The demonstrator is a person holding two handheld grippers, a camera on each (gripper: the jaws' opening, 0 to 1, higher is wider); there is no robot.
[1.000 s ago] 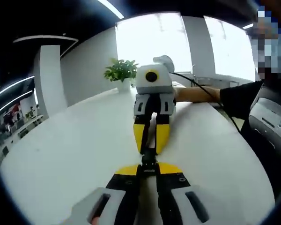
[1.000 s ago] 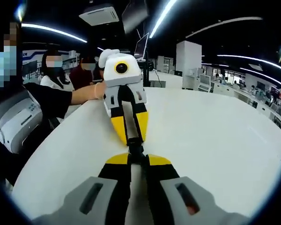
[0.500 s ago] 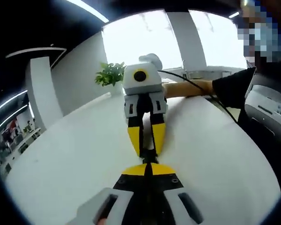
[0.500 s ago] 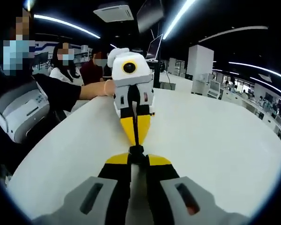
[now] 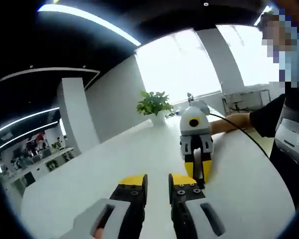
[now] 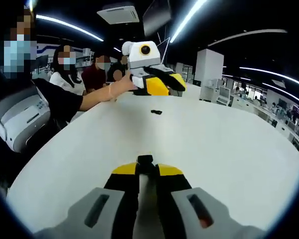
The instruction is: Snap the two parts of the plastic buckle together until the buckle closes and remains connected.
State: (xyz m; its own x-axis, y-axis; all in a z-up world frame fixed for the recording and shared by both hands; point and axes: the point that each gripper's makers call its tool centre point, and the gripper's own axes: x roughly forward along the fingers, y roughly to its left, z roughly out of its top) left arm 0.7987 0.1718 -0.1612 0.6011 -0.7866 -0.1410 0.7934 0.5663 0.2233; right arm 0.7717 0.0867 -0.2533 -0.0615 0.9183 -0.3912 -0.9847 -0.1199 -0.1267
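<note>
in the left gripper view the left tongs [image 5: 157, 185] stand slightly apart with nothing between their yellow tips, held above the white worktop [image 5: 89, 174]. just ahead and to the right, the right tongs [image 5: 198, 167] point back toward the camera with their yellow jaws pressed close on a thin dark piece, a buckle part. in the right gripper view the right tongs [image 6: 145, 167] are closed on that buckle part [image 6: 145, 159], a small black piece poking up between the yellow tips. farther across the worktop [image 6: 229, 149] a second small black piece [image 6: 156, 112] lies alone on the white surface, well apart from the right tongs and below the left tongs [image 6: 170, 84], which hover near the far edge in a person's hand [image 6: 120, 87]. a potted plant [image 5: 154, 105] stands at the worktop's far end.
</note>
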